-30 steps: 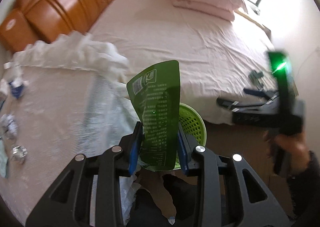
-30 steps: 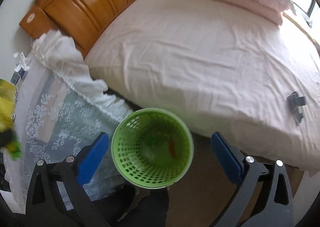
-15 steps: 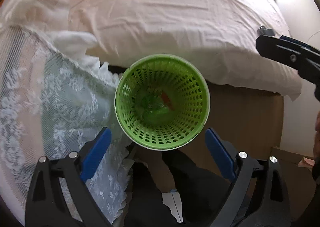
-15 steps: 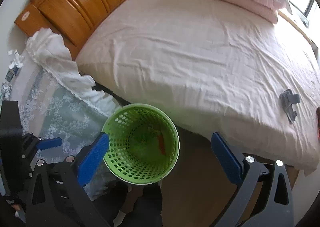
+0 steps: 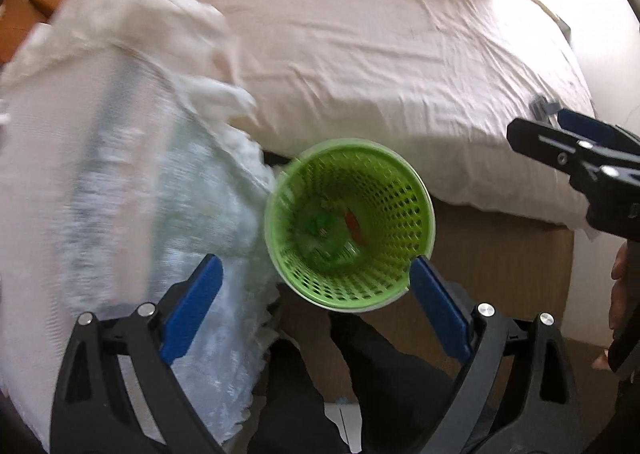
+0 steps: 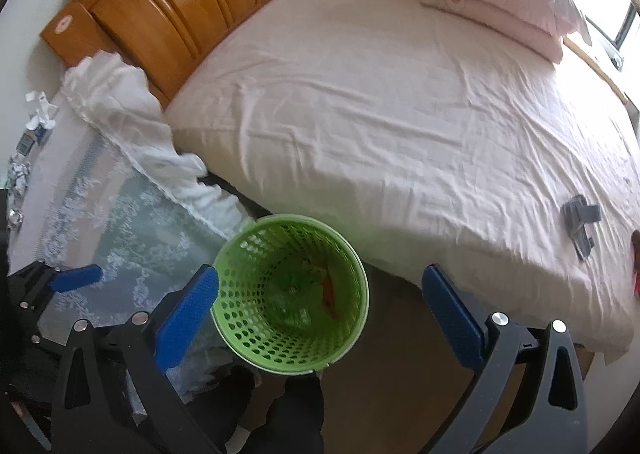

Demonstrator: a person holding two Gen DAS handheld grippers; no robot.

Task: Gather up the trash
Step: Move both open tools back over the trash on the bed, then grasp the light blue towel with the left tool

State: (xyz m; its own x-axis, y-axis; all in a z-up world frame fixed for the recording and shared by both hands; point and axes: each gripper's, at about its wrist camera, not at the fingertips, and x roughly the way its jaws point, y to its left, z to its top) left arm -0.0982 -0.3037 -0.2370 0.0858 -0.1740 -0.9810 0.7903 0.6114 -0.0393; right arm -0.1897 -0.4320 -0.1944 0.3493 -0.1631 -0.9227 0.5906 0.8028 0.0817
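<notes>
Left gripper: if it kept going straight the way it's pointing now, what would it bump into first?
Probably the green basket: the open left gripper points steeply down at its mouth, likely meeting the near rim or the trash inside. Depth is hard to judge.

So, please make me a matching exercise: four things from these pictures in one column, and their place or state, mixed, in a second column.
Things:
1. green perforated plastic basket
2. small grey plastic clip
3. crumpled white paper scraps
4. left gripper

Places or states:
A. on the lace-covered side table
B. jaws wide apart, nothing between them
C. on the floor beside the bed, trash at its bottom
D. lying on the pale pink bedsheet

Pairs: 1-C, 2-D, 3-A, 4-B
</notes>
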